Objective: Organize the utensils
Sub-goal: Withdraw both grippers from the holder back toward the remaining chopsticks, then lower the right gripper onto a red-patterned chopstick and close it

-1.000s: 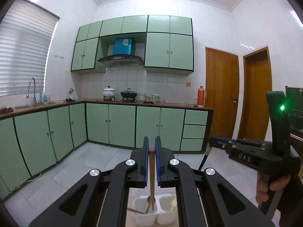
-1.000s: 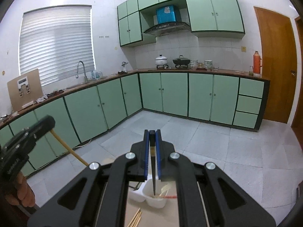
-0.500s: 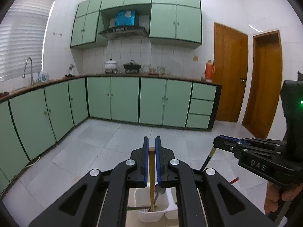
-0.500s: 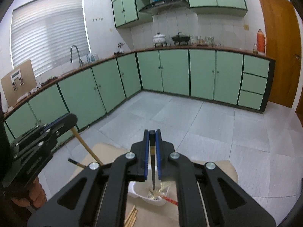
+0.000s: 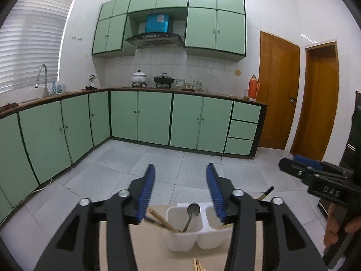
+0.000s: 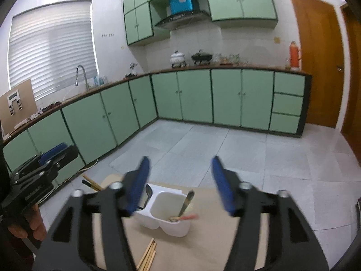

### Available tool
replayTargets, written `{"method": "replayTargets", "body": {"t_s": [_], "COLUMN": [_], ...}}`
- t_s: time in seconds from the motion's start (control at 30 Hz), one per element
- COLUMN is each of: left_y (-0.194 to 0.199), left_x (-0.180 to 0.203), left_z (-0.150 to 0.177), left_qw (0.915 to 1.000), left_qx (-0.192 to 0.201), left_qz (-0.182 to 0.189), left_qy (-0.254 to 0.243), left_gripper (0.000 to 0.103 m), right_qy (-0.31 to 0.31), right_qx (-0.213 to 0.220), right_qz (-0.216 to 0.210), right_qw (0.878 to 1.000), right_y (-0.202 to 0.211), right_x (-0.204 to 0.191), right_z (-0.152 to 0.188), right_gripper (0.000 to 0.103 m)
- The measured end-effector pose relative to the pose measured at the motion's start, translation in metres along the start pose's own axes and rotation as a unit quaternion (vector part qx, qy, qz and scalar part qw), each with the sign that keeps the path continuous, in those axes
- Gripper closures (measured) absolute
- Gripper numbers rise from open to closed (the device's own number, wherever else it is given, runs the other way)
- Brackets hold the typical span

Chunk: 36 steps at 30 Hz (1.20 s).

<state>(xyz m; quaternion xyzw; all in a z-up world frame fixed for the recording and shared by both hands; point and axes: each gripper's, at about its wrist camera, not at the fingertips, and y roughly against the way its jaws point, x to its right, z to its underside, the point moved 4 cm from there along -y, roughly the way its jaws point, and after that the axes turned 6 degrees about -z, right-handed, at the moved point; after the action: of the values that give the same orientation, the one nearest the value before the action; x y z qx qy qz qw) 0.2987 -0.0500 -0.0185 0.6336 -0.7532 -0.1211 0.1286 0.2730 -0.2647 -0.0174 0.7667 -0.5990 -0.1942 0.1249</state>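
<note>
Below both opening jaws, white two-cup holder (image 5: 194, 237) with spoon (image 5: 191, 214) and chopsticks, nothing between either pair

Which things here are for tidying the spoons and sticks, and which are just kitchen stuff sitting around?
For the job:
- white two-cup holder
- spoon in it
- chopsticks leaning in it
- loose chopsticks on the table
- left tool and right tool, both opening, nothing between them

Just lying about:
- white pot
- black wok
- orange flask
- tap
</note>
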Motion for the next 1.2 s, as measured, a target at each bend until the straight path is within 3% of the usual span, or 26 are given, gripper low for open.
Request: {"method": "replayTargets", "body": {"t_s": [0.1, 0.23, 0.47, 0.77, 1.0, 1.2], "left_y": [0.022, 0.05, 0.085, 0.104, 0.115, 0.12], "left_x": [-0.003, -0.007, -0.011, -0.019, -0.02, -0.031], "left_z": [0.015, 0.042, 0.104, 0.185, 0.233, 0.254], "left_qw": [1.0, 0.9999, 0.9994, 0.9964, 0.9935, 0.9915], "left_qx": [-0.003, -0.006, -0.03, -0.078, -0.098, -0.12], "left_qz": [0.0, -0.004, -0.019, -0.033, -0.042, -0.045], "left_qy": [0.006, 0.013, -0.002, -0.004, -0.041, -0.025], "left_gripper": [0.039, 0.029, 0.019, 0.019, 0.019, 0.019], "right_qy": [0.008, 0.009, 0.003, -0.016, -0.008, 0.009], "right_qx": [0.02, 0.028, 0.01, -0.019, -0.035, -0.067], "right_qz": [0.019, 0.031, 0.043, 0.055, 0.064, 0.053], "right_qw": [1.0, 0.999, 0.999, 0.998, 0.997, 0.996], "right_y": [0.025, 0.051, 0.077, 0.084, 0.085, 0.083], "right_x": [-0.005, -0.007, -0.015, -0.034, -0.055, -0.074], "right_z": [0.015, 0.046, 0.11, 0.191, 0.238, 0.268], "right_gripper": [0.016, 0.008, 0.007, 0.007, 0.008, 0.013]}}
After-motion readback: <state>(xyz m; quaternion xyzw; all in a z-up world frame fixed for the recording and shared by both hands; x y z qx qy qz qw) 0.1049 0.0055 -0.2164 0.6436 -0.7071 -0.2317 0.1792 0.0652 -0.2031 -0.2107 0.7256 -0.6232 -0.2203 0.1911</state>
